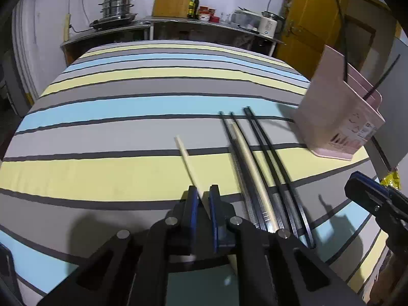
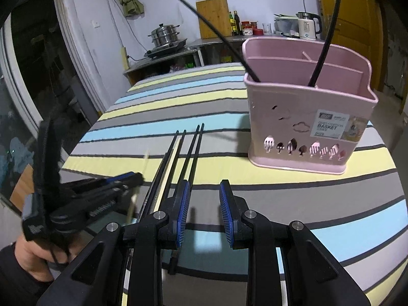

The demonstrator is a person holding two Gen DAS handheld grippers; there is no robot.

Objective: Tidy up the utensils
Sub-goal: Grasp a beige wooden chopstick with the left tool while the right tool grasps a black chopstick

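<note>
Left gripper (image 1: 203, 197) pinching one pale chopstick (image 1: 187, 160), two black ones already in the pink basket (image 2: 306, 117).

Right gripper (image 2: 204, 204) is wide and holds nothing, basket ahead of it and to its right. Black chopsticks in basket (image 2: 325, 38) stand tilted in the front compartment. Left on the striped cloth (image 1: 114, 102), just right of the left gripper: four black chopsticks (image 1: 265, 153) plus another pale one (image 1: 248, 158) (blurry near the handles). Task roughly a quarter done, I'd judge.
</note>
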